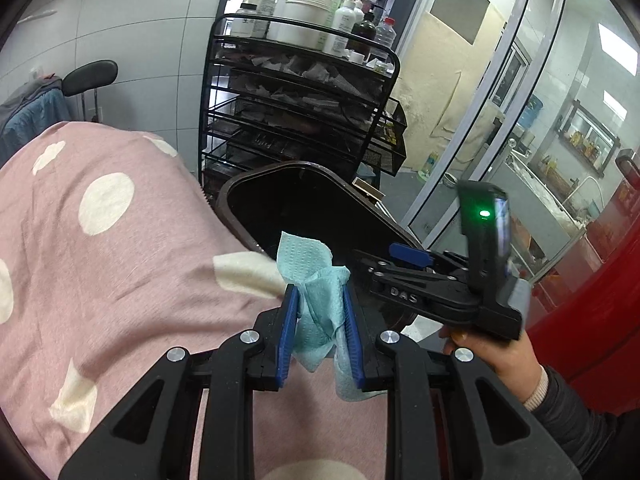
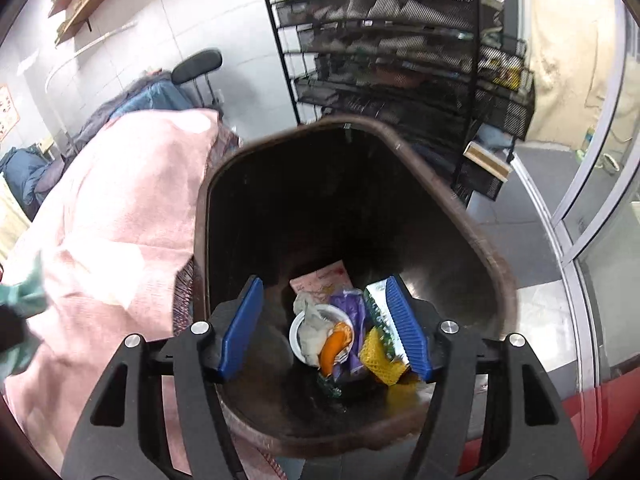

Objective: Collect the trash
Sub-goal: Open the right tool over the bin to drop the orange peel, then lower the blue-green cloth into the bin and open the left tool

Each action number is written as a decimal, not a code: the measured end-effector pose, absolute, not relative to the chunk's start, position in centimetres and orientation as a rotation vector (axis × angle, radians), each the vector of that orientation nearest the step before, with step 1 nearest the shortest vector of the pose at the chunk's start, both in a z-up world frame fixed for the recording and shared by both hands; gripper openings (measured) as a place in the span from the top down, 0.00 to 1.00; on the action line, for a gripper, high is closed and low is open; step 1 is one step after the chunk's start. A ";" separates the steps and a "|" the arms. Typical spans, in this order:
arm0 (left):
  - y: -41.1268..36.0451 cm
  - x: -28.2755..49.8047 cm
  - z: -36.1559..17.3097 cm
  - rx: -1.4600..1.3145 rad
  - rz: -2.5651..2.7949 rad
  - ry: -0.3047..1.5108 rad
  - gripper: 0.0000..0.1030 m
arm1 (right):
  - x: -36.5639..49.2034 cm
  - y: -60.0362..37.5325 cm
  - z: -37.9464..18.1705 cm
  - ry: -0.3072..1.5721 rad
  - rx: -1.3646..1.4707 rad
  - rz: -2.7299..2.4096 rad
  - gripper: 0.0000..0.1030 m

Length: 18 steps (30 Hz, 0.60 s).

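Trash collection stands partway done at a brown bin [image 2: 472, 240] wedged between a bed under a pink spotted blanket [image 1: 100, 240] and a black wire cart [image 1: 296, 92] loaded with white bottles. The right gripper [image 2: 324, 332] hangs directly over the bin's mouth, its blue pads spread wide with nothing pinched between them; below, at the bottom of the bin, lies a heap of litter: a small white cup [image 2: 304, 336] with orange peel, a purple wrapper [image 2: 352, 312], a piece of yellow mesh [image 2: 380, 356] and a pink packet [image 2: 320, 280]. The left gripper [image 1: 320, 328] clamps a crumpled pale-blue paper towel [image 1: 316, 280] between narrowly set pads, and holds it above the blanket just short of the bin's near rim. Judging by this, one load appears already dropped, while the towel has yet to go in; it seems to need carrying forward over the opening and letting go. Whether more litter remains elsewhere in the room cannot be told from these views.
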State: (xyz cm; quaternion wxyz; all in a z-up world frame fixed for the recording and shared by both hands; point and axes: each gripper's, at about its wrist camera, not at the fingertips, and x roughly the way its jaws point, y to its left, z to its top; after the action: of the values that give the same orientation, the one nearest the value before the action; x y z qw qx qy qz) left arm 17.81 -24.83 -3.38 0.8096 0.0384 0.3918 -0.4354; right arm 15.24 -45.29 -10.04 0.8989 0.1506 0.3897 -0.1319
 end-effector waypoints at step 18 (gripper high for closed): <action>-33.0 21.0 -5.4 0.161 -0.992 0.938 0.78 | 8.8 -47.6 -5.7 0.663 0.242 -0.461 0.19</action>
State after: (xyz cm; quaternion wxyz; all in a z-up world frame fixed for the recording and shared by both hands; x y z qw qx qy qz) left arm 21.04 -33.01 -5.44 0.7728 0.0742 0.4330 -0.4580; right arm 8.76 -47.61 -5.72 0.9124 0.1175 0.3219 -0.2239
